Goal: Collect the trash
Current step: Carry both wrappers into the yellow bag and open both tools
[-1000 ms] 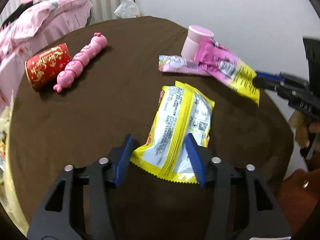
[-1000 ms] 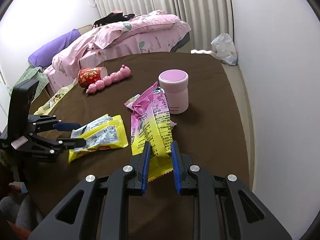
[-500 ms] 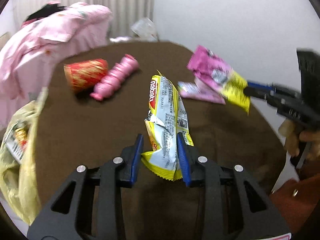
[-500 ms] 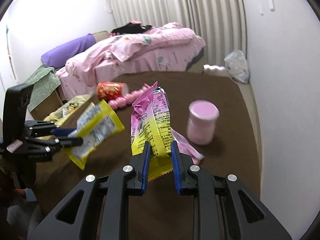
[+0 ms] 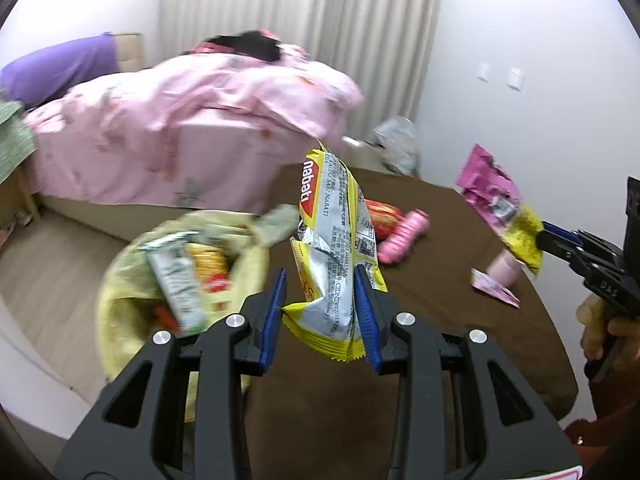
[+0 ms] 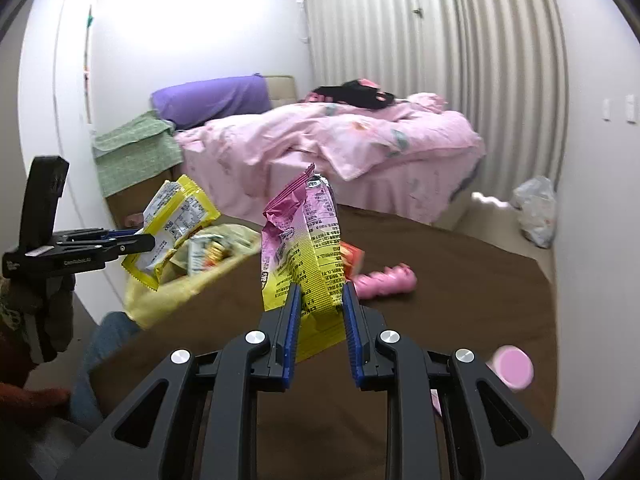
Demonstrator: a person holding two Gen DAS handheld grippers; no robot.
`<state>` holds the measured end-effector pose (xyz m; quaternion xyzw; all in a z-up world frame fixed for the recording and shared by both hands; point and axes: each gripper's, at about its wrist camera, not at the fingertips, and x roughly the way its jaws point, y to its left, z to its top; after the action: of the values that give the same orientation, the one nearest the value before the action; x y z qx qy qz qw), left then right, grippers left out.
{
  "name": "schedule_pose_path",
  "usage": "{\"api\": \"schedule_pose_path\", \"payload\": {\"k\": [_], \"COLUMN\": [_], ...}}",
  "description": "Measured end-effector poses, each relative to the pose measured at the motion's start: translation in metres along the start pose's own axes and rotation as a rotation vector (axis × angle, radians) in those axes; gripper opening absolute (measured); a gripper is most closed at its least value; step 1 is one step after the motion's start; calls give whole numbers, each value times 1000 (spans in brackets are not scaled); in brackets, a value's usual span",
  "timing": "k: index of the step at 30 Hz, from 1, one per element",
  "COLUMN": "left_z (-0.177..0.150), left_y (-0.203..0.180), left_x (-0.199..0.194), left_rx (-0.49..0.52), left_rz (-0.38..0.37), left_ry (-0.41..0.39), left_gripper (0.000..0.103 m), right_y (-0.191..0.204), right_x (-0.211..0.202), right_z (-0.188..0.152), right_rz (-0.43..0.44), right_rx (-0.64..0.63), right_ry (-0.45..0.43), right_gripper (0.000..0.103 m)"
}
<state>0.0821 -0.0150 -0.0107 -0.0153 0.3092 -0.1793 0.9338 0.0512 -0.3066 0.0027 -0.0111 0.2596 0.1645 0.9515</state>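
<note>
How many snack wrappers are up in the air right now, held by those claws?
2. The yellow wrapper is pinched in the left claw near the yellow trash bag; the pink-and-yellow wrapper is in the right claw. More wrappers sit in the bag, some possibly hidden.

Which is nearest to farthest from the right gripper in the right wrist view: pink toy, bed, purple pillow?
From the right gripper:
1. Pink toy, on the brown table just ahead, right.
2. Bed, beyond the table's far edge.
3. Purple pillow, at the bed's far left end.
</note>
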Motion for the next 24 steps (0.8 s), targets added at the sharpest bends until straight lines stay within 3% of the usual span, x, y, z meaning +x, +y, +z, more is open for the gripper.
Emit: {"api": "schedule_pose_path", "payload": {"k": [9, 18, 24], "left_z": [3, -27, -45], "left_y": [90, 147, 175], "left_x": [-33, 15, 51], "left_rx": [-134, -232, -281], "left_rz": [130, 151, 146], "left_ry": [-59, 63, 137], "left_gripper": [32, 32, 32], "right_y": [59, 122, 165], "right_x": [48, 165, 245], "right_z": [38, 58, 61], "right_rz": [137, 270, 275], "right_rx": [-83, -151, -223], "right_ry": [50, 220, 318], "right_gripper": [21, 21, 21]}}
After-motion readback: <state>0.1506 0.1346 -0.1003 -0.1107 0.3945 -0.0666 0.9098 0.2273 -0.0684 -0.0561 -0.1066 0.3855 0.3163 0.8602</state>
